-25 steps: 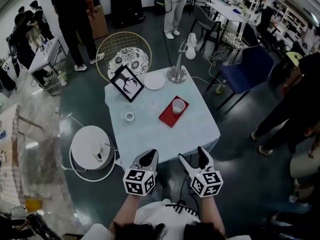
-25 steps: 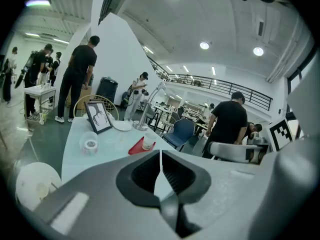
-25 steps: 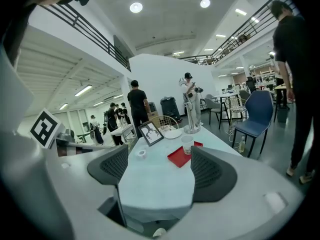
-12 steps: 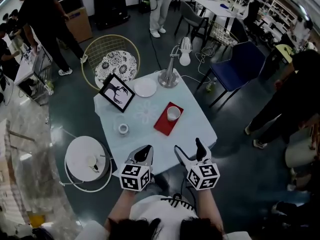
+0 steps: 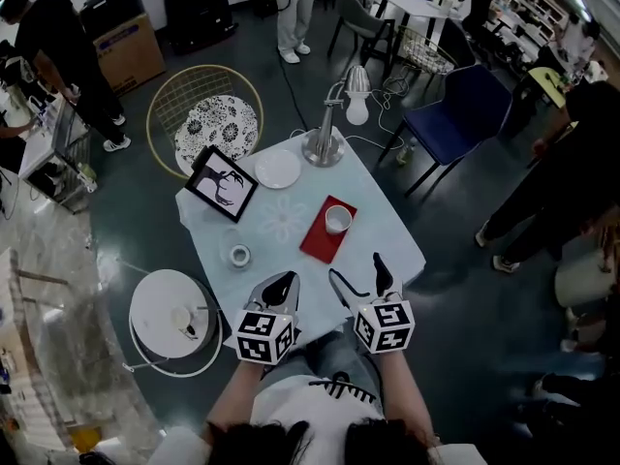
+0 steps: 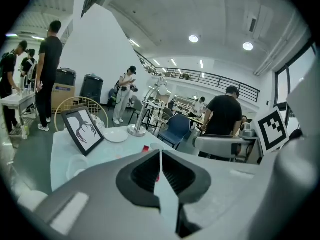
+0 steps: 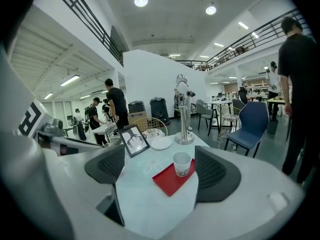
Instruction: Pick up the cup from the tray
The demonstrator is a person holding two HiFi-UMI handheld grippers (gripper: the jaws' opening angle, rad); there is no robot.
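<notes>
A white cup [image 5: 337, 219] [image 7: 182, 163] stands upright on the far end of a red tray [image 5: 327, 229] [image 7: 173, 177] on the pale square table [image 5: 383, 242]. My right gripper [image 5: 356, 271] [image 7: 162, 170] hovers over the table's near edge, short of the tray; its jaws have just been opening and stand wide apart with nothing between them. My left gripper [image 5: 280, 285] [image 6: 160, 173] is beside it over the near edge, its pads pressed together and empty. In the left gripper view the tray is mostly hidden behind the jaws.
On the table also stand a framed picture [image 5: 222, 183], a white plate [image 5: 278, 169], a desk lamp [image 5: 327, 134] and a small white bowl [image 5: 238, 255]. A wire chair [image 5: 203, 114], a blue chair [image 5: 450, 119] and a round white stool [image 5: 177, 307] surround it. People stand around.
Both grippers have moved forward to the table's near edge. The right gripper's jaws have spread wider. The table sits closer in the head view.
</notes>
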